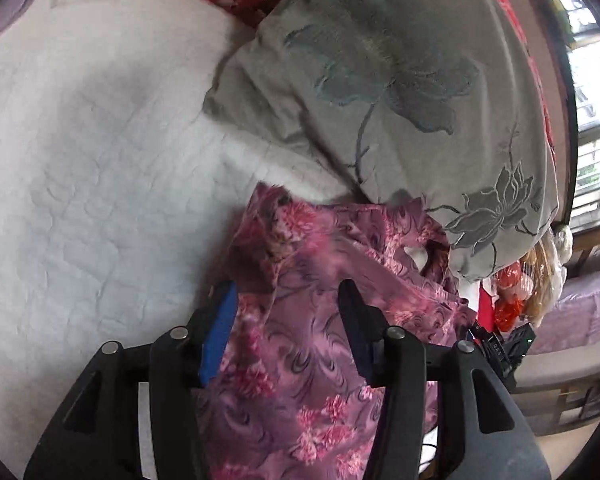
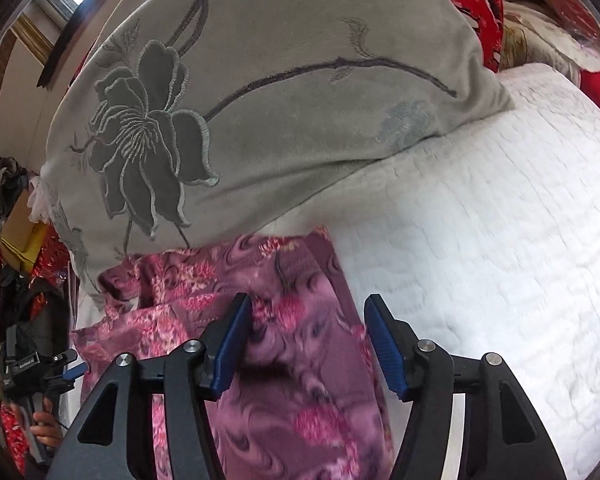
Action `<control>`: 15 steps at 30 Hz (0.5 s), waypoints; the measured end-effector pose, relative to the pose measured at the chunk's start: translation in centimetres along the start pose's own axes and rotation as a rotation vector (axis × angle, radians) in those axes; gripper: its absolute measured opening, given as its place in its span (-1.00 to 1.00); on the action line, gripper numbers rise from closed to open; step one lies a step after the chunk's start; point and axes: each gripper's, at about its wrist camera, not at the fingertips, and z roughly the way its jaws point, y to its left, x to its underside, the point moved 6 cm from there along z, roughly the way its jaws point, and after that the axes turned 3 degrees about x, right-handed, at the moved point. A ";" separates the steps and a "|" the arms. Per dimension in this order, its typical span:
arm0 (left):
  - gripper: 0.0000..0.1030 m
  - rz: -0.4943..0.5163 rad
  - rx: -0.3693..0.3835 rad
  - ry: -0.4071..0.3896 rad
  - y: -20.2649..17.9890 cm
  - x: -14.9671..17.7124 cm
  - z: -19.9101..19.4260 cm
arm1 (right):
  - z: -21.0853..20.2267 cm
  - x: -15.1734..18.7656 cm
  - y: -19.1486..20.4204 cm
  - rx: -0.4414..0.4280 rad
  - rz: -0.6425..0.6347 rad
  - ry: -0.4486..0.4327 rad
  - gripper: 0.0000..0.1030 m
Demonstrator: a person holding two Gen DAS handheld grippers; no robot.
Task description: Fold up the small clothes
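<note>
Both jaws stand partly apart, gripping nothing. Your left gripper [image 1: 288,296] hangs over the pink floral garment [image 1: 324,344], which lies on the white quilt [image 1: 84,184] against the grey flowered pillow's [image 1: 400,92] near edge. Your right gripper [image 2: 306,312] straddles that garment's right edge, pads off the cloth.

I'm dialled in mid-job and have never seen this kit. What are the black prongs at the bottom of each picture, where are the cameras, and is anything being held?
Each picture comes from a camera on a hand-held gripper, looking along its two fingers. The prongs are those fingers: left gripper, right gripper. A purple-pink floral garment lies on a white quilted bedspread, beside a grey flower-embroidered pillow. Both grippers are open above the garment; neither holds it. The right view also shows the person's hand on the left gripper's handle.
</note>
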 end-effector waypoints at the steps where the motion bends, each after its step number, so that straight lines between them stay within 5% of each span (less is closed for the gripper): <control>1: -0.50 0.023 -0.014 -0.018 -0.2 0.0 -0.1 | -0.1 0.0 0.0 -0.005 -0.004 -0.011 -0.13; 2: -0.74 0.049 -0.022 -0.027 -0.5 0.2 -0.2 | -0.2 0.0 0.1 -0.032 -0.008 -0.013 -0.35; 3: -1.00 0.069 -0.030 -0.028 -0.7 0.3 -0.2 | -0.1 0.1 0.2 -0.047 -0.010 -0.003 -0.80; 4: -1.00 0.078 -0.038 -0.035 -0.8 0.4 -0.3 | -0.2 0.2 0.2 -0.054 -0.018 0.006 -0.89; 11: -1.00 0.049 -0.051 -0.182 -0.1 -1.4 -3.9 | -6.2 -3.5 0.9 -0.208 0.069 -0.216 -0.96; 15: -1.00 -0.055 0.011 -0.135 2.3 -2.0 -3.5 | -3.3 -3.7 -0.1 -0.111 0.077 -0.112 -0.96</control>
